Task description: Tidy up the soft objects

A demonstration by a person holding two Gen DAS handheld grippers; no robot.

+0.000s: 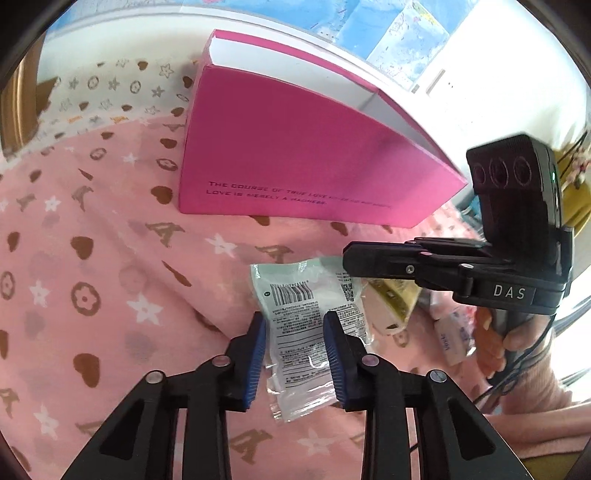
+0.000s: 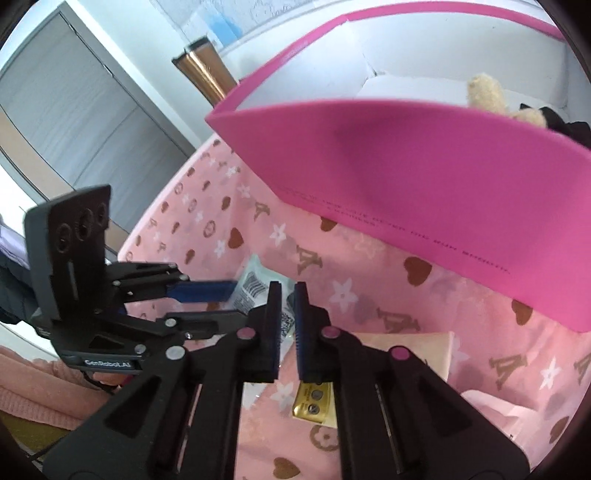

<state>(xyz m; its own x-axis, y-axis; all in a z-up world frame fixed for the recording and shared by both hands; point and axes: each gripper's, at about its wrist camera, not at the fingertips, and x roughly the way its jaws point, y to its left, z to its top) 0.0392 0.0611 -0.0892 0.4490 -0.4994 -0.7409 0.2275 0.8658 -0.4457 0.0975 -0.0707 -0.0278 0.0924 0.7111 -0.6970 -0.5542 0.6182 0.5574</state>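
1. Left gripper (image 1: 294, 356) has its blue pads pressed on the clear packet (image 1: 308, 332), which lies on the pink blanket (image 1: 110, 277) just in front of the pink box (image 1: 295, 155).
2. Right gripper (image 2: 287, 325) is nearly closed with a slim gap, pinching that packet's edge.
3. Step, I reckon: pick-up; next, lift it over the box's wall.
4. Only the right view shows a plush toy (image 2: 491, 99) inside the box.

Pink patterned bedspread (image 1: 92, 258) with hearts and stars, grey cabinet doors (image 2: 74, 110), map poster (image 1: 388, 33) on wall, bright daylight
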